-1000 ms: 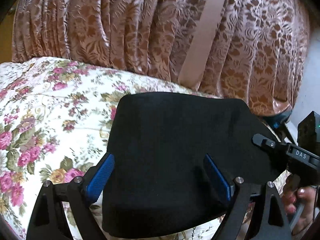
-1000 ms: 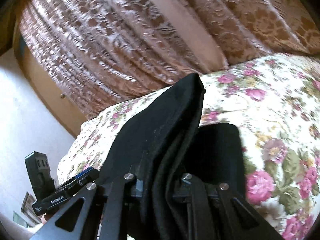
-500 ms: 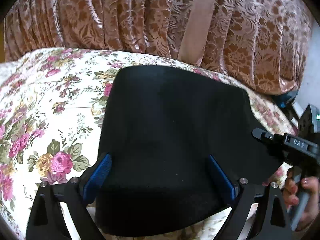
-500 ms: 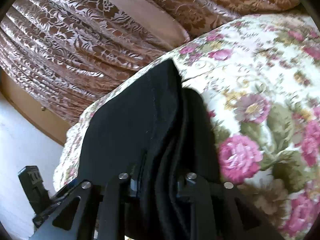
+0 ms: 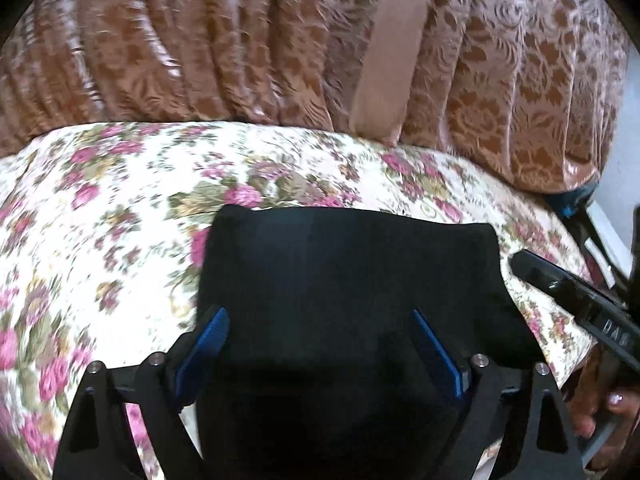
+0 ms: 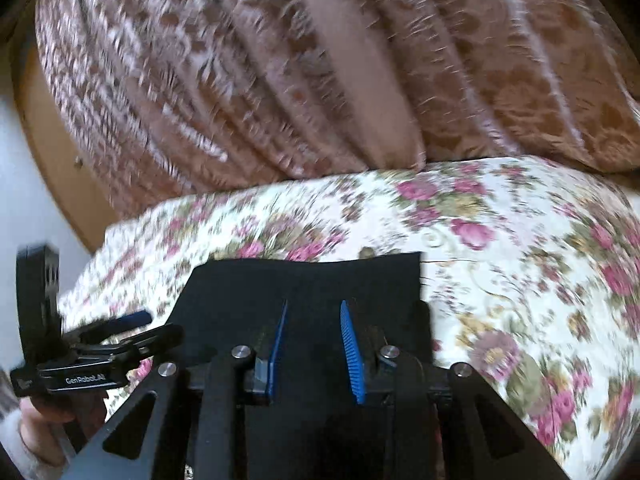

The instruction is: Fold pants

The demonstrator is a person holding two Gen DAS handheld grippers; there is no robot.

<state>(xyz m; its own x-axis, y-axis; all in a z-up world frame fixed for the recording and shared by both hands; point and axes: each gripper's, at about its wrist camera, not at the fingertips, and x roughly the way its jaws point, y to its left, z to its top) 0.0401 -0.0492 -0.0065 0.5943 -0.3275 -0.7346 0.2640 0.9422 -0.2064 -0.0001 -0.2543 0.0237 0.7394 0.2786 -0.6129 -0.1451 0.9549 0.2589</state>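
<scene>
At the bottom of each frame, the left gripper and right gripper hover with ribbed blue pads spread apart above the soft, matte black pants, folded into a rectangle on the floral bedspread before brown damask curtains.

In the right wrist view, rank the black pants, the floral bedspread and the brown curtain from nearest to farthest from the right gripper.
1. black pants: right under the right gripper.
2. floral bedspread: beyond the pants and to the right.
3. brown curtain: hanging behind the bed, farthest.
</scene>
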